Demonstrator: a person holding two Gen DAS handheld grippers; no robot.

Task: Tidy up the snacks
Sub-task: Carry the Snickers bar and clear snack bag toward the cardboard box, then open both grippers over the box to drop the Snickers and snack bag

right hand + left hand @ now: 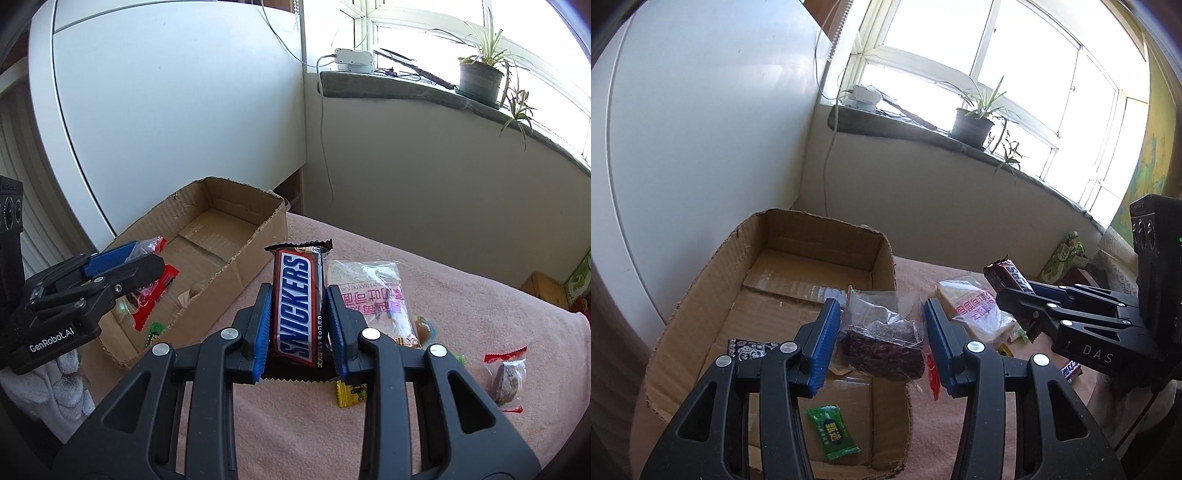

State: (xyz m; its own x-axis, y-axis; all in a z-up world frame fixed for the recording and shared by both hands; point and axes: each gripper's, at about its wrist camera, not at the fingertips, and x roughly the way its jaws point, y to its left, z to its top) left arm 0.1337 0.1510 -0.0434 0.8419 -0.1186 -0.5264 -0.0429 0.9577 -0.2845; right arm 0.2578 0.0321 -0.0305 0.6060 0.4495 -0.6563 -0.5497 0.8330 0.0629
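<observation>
A dark cake in clear wrap point(882, 343) is being pinched by the left gripper point(877, 343) above the cardboard box point(812, 236), seemingly for dropping in. A Snickers bar point(297, 306) is being clamped lengthwise by the right gripper point(299, 332) over the pink cloth point(461, 295). Both grippers are being angled downward; 1 green candy point(833, 434) is lying inside.
</observation>
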